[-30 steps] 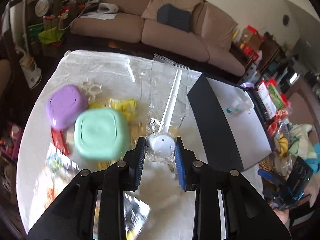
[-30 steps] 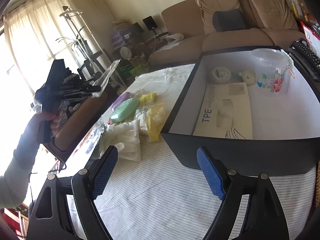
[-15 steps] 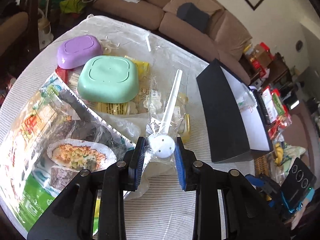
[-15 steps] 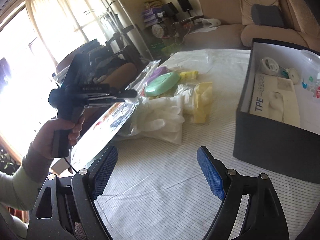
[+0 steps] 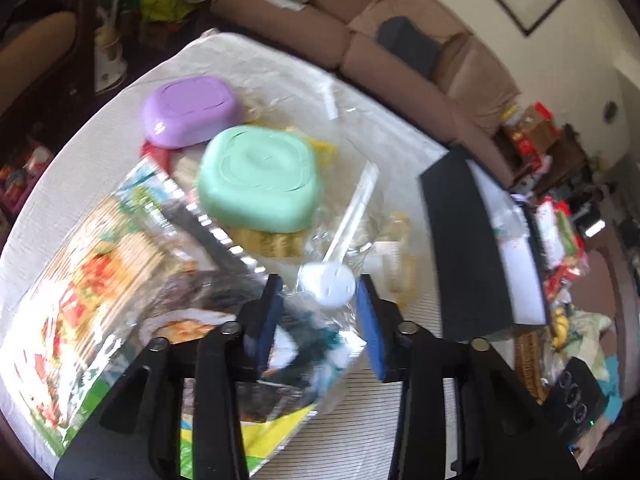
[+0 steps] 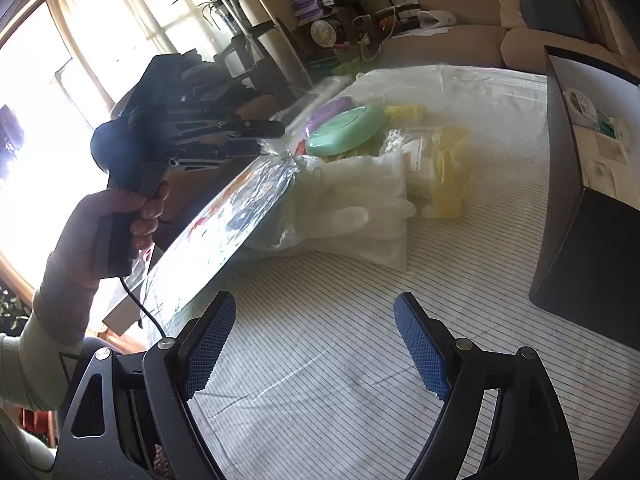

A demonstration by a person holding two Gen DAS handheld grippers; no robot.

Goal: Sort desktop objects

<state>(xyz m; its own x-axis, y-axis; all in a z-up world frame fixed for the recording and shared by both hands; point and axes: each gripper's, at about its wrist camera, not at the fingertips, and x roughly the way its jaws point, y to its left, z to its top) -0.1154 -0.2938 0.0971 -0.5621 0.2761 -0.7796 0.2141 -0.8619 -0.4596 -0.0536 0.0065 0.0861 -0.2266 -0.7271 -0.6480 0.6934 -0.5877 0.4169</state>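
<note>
My left gripper (image 5: 318, 312) is open, its jaws apart around the white round head of a wrapped stick in a clear packet (image 5: 328, 284). The packet leans out over a foil food bag (image 5: 120, 280). A mint green box (image 5: 258, 180) and a purple box (image 5: 190, 110) lie beyond it. My right gripper (image 6: 316, 348) is open and empty above the striped cloth. In the right wrist view the left gripper (image 6: 224, 136) hangs over the foil bag (image 6: 224, 224), beside white gloves (image 6: 352, 208) and a yellow packet (image 6: 444, 176).
A black box with a white inside (image 5: 460, 248) stands at the right and holds small items; it also shows in the right wrist view (image 6: 576, 240). A sofa (image 5: 400, 60) runs behind the table. Cluttered shelves stand at the far left.
My left gripper's jaws have spread apart from the wrapped stick's head. The left gripper has dropped lower over the foil bag. The right gripper has swung further left, still open.
</note>
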